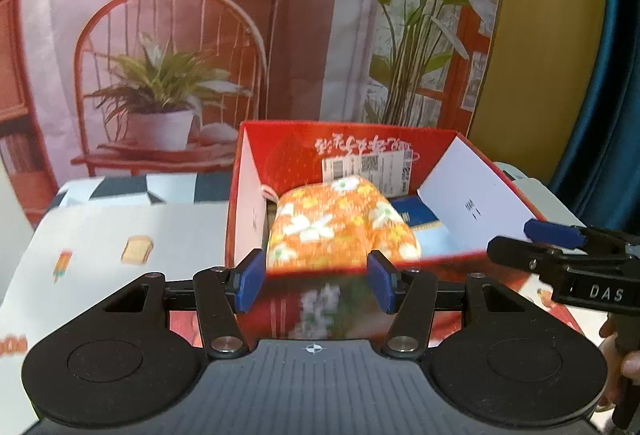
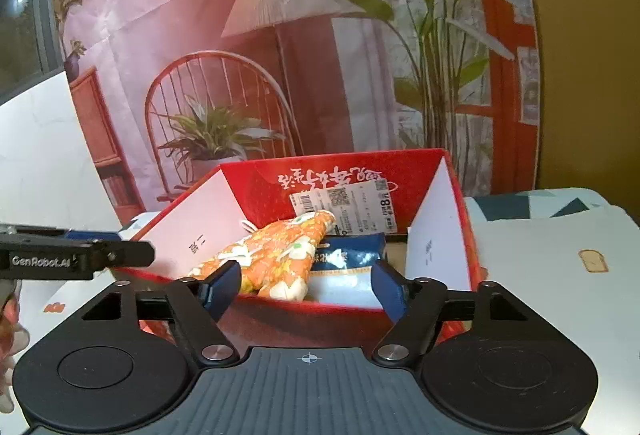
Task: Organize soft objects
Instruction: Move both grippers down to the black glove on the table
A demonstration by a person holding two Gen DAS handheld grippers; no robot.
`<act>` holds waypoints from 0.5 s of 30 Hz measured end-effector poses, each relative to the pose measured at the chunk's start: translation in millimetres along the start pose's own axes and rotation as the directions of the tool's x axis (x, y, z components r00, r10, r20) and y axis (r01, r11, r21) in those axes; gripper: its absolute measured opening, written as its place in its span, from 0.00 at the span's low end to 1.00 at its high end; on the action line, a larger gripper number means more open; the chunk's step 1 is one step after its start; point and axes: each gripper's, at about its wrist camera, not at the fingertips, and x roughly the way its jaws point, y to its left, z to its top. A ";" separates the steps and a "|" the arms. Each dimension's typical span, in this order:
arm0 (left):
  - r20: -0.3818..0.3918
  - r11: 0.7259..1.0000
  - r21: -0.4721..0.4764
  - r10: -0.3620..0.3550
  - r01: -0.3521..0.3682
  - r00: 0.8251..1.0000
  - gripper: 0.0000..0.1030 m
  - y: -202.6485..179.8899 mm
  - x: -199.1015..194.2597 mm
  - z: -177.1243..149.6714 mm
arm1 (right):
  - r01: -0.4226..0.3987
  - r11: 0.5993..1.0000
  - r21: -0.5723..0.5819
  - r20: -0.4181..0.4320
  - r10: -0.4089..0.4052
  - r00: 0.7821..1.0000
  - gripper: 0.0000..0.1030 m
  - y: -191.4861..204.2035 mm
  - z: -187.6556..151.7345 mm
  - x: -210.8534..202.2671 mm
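Observation:
An orange floral soft pouch [image 1: 340, 225] lies inside a red cardboard box [image 1: 296, 151], leaning on the box's left side. It also shows in the right wrist view [image 2: 276, 259], beside a blue and white soft packet [image 2: 352, 259]. My left gripper [image 1: 314, 281] is open and empty at the box's near rim [image 1: 440, 259], in front of the pouch. My right gripper [image 2: 306, 289] is open and empty at the near rim [image 2: 320, 305], in front of the blue packet [image 1: 420, 223]. Each gripper shows at the edge of the other's view.
The box [image 2: 440, 227] has white inner flaps and a shipping label [image 2: 348, 203] on its far wall. It stands on a white cloth [image 1: 120, 235] printed with small food pictures. A printed backdrop [image 1: 200, 35] of a chair, lamp and plants hangs behind.

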 end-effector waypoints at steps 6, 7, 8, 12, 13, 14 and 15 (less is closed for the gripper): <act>-0.022 0.999 -0.034 -0.014 0.013 1.000 0.57 -0.8 -21.9 -35.2 | -0.002 1.000 -0.006 0.015 0.003 1.000 0.70 2.9 -15.3 -24.0; -0.029 0.999 -0.041 -0.019 0.017 0.999 0.57 -1.1 -24.8 -42.0 | -0.005 1.000 -0.003 0.012 0.005 1.000 0.70 3.3 -17.9 -26.7; -0.038 0.999 -0.049 -0.023 0.022 0.999 0.57 -1.4 -27.5 -48.7 | -0.007 1.000 -0.004 0.009 0.007 1.000 0.70 4.1 -20.6 -29.5; -0.064 0.997 -0.073 -0.033 0.029 0.997 0.57 -1.3 -37.2 -72.8 | -0.015 1.000 0.001 -0.004 0.015 1.000 0.70 7.5 -33.1 -39.9; -0.070 0.997 -0.077 -0.037 0.031 0.997 0.57 -1.2 -39.7 -77.5 | -0.018 1.000 0.003 -0.009 0.018 1.000 0.70 8.0 -36.2 -41.8; -0.074 0.996 -0.080 -0.039 0.033 0.996 0.57 -1.3 -42.8 -82.7 | -0.022 1.000 0.005 -0.016 0.022 1.000 0.70 8.8 -39.9 -44.4; -0.076 0.996 -0.084 -0.039 0.033 0.996 0.56 -1.3 -46.1 -87.5 | -0.025 1.000 0.007 -0.021 0.025 0.999 0.70 9.4 -43.1 -46.6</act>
